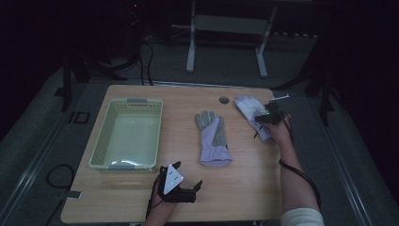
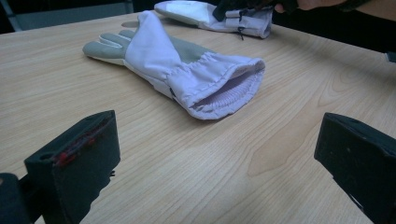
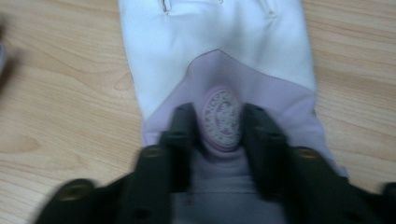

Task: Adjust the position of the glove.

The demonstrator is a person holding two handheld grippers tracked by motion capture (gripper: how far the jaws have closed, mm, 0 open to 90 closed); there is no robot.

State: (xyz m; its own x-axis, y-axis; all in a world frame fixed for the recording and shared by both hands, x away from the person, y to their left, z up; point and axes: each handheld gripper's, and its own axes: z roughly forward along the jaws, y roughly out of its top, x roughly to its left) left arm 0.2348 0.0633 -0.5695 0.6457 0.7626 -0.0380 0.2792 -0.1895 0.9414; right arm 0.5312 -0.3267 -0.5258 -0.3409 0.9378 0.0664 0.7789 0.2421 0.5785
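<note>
Two lilac and white work gloves lie on the wooden table [image 1: 254, 174]. One glove [image 1: 214, 139] [image 2: 187, 70] rests palm up in the middle, its cuff toward the front edge. The other glove [image 1: 249, 107] [image 2: 196, 11] [image 3: 210, 42] lies at the back right. My right gripper [image 1: 269, 117] [image 3: 222, 121] comes down on that glove's back near the cuff. Its jaws pinch a raised fold of lilac fabric carrying a round badge [image 3: 223, 119]. My left gripper [image 1: 195, 188] [image 2: 217, 154] hovers low near the front edge, pointing at the middle glove's cuff. Its jaws stand wide apart with nothing between them.
A pale green plastic basket [image 1: 157, 134] stands on the left half of the table, with nothing in it. A small round grommet [image 1: 224, 100] sits near the back edge. A white table frame [image 1: 190, 47] stands on the floor beyond.
</note>
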